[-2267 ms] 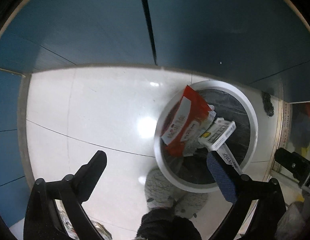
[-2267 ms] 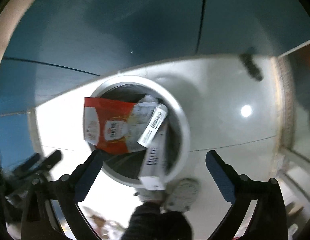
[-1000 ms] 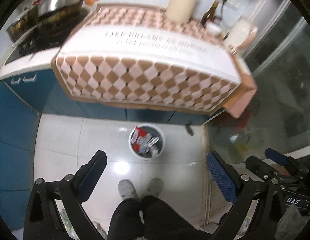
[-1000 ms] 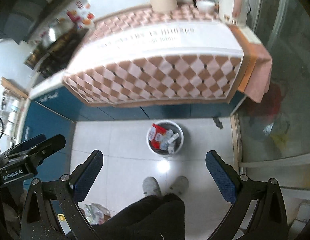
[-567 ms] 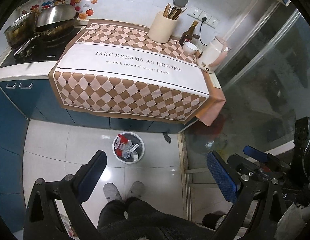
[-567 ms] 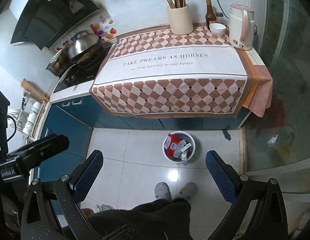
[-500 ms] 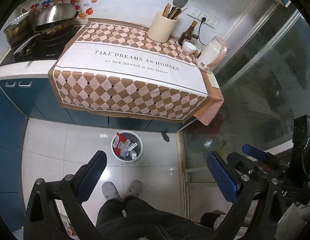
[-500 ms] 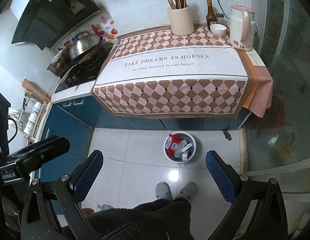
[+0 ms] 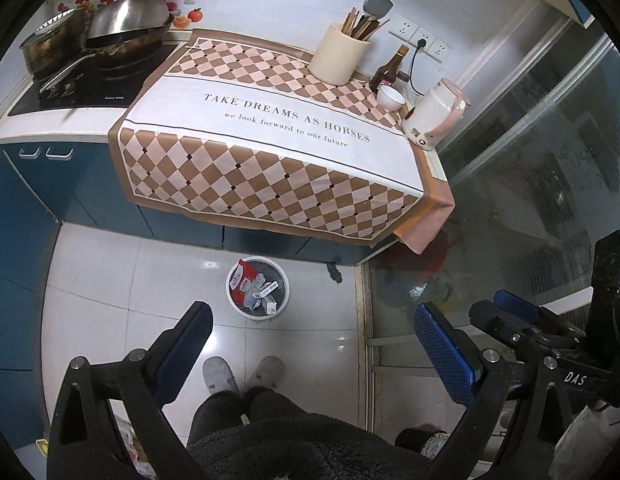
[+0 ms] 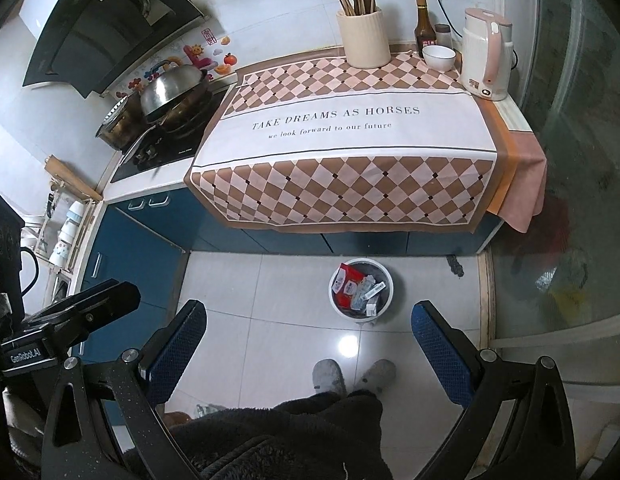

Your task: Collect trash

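A white round trash bin (image 9: 281,307) stands on the tiled floor in front of the counter, and also shows in the right wrist view (image 10: 384,301). It holds a red snack packet (image 9: 239,279) (image 10: 345,287), white cartons and wrappers. My left gripper (image 9: 310,330) is open and empty, held high above the floor, well above the bin. My right gripper (image 10: 308,326) is open and empty at a similar height. Each gripper shows at the edge of the other's view.
A checked cloth (image 9: 278,152) (image 10: 350,152) covers the counter, with a utensil pot (image 10: 363,38), a bottle, a bowl (image 10: 439,57) and a kettle (image 10: 486,54) at the back. A wok (image 9: 126,26) sits on the hob. My slippered feet (image 10: 352,374) stand near the bin. A glass door (image 9: 530,200) is right.
Both grippers rose from close over the bin to high above the floor. The counter has come into view. In the last half second they barely moved.
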A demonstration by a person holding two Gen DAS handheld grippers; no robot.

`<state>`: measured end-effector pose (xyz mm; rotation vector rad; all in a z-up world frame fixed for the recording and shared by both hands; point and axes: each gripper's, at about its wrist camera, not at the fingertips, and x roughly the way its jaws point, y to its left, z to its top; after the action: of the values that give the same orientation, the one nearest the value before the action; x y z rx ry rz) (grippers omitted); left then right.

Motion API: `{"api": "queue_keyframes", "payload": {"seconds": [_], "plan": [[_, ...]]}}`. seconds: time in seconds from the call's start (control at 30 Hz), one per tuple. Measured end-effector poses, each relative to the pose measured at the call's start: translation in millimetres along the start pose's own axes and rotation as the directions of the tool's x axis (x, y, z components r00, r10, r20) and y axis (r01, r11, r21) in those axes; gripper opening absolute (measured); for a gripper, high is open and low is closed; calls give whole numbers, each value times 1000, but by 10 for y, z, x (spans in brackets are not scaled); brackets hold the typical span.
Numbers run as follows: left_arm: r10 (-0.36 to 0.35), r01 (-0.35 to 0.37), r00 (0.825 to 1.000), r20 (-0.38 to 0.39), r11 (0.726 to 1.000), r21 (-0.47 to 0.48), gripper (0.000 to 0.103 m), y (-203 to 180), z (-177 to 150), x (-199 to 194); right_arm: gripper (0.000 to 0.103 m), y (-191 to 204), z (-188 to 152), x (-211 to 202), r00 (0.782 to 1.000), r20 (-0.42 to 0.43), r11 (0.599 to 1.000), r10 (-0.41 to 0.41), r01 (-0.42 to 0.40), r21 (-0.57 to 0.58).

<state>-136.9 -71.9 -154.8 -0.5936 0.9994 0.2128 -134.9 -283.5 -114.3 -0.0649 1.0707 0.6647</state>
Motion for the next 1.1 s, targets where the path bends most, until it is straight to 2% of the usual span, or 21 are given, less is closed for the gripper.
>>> {"api": "queue_keyframes", "payload": {"seconds": [1.1], "plan": [[3, -4, 999, -43, 1000, -1, 103, 14, -67, 66, 103, -23, -83, 194, 999, -51, 998, 13, -10, 57]]}}
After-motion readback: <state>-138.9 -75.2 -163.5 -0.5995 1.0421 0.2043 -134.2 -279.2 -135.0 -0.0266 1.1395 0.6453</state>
